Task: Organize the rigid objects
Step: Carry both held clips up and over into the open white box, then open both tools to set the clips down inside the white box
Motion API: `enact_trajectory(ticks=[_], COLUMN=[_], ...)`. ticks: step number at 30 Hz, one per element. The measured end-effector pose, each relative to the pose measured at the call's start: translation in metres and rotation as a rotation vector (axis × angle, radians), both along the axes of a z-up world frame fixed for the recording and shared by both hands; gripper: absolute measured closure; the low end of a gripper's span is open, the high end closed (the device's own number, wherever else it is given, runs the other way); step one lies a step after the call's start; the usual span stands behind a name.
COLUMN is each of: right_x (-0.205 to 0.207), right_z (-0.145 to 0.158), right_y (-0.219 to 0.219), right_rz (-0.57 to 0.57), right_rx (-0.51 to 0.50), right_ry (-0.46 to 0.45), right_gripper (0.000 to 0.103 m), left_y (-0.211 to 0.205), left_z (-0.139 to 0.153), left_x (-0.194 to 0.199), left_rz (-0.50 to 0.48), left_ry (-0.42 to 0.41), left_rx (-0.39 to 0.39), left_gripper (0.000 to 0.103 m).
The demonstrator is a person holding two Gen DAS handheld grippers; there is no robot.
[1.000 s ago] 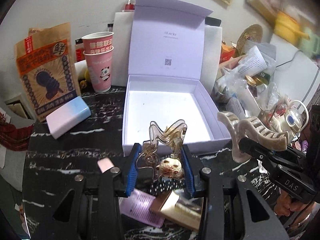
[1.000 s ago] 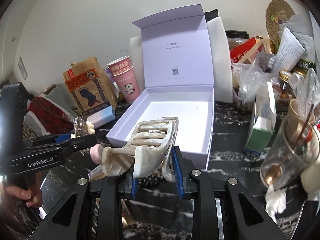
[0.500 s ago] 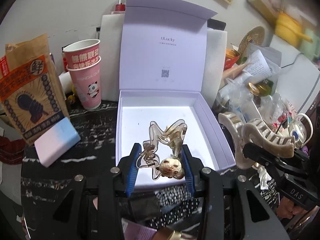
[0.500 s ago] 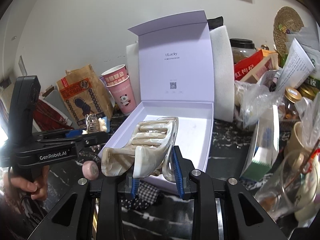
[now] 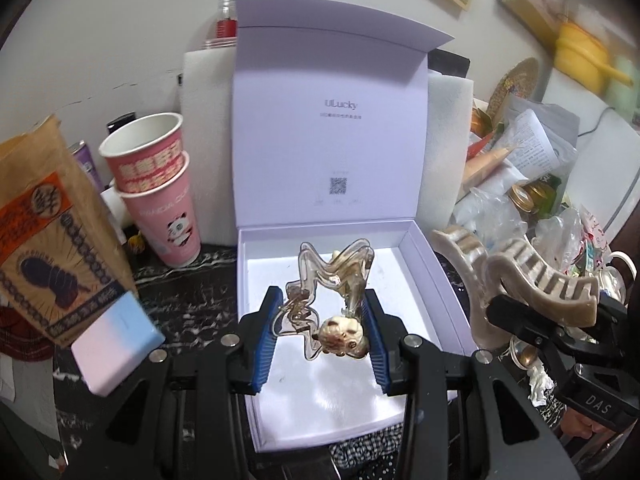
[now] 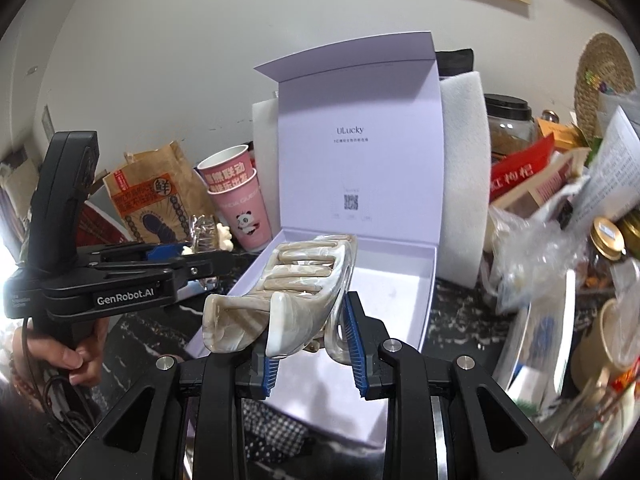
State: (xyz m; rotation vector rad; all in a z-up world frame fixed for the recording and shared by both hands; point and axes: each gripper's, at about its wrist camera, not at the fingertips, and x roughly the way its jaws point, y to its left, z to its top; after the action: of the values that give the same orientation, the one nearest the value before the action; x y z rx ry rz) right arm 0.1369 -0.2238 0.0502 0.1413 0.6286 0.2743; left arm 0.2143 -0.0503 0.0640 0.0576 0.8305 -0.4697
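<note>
Two hair claws carried over the open lilac box — ready to set down.

Our left gripper (image 5: 322, 336) pinches a clear amber wavy hair claw with a small cream figure (image 5: 332, 288) over the floor of the open pale-lilac cardboard gift box (image 5: 436, 280); our right gripper (image 6: 312, 348) clamps a large cream marbled hair claw (image 6: 288, 284) at the box's near-left rim. We judge the step best done by lowering each claw close to the floor before spreading the jaws, keeping the two side by side and apart, clear of the upright lid. Against the earlier frames, both grippers have travelled forward — the amber claw was short of the front wall then and now hangs inside, while the stacked pink paper cups (image 5: 160, 196) look nearer.
</note>
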Motion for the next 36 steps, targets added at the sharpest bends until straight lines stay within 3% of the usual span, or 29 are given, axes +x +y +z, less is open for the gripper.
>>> enact_trajectory(ticks=[13,36], right_x=[0.048,0.108], right_z=[0.005,-0.046], right_y=[-0.004,0.006], right_rz=[0.004,-0.013], right_rx=[-0.020,-0.101], right_ry=[0.033,0.179], right_gripper=[0.074,0.074], left_y=[-0.028,-0.058], left_z=[-0.001,-0.069], left_x=[0.048,0.096], left_rz=[-0.065,-0.040], left_ry=[0.000,0.093], left_rx=[0.042,0.184], left_gripper=[0.064,0.064])
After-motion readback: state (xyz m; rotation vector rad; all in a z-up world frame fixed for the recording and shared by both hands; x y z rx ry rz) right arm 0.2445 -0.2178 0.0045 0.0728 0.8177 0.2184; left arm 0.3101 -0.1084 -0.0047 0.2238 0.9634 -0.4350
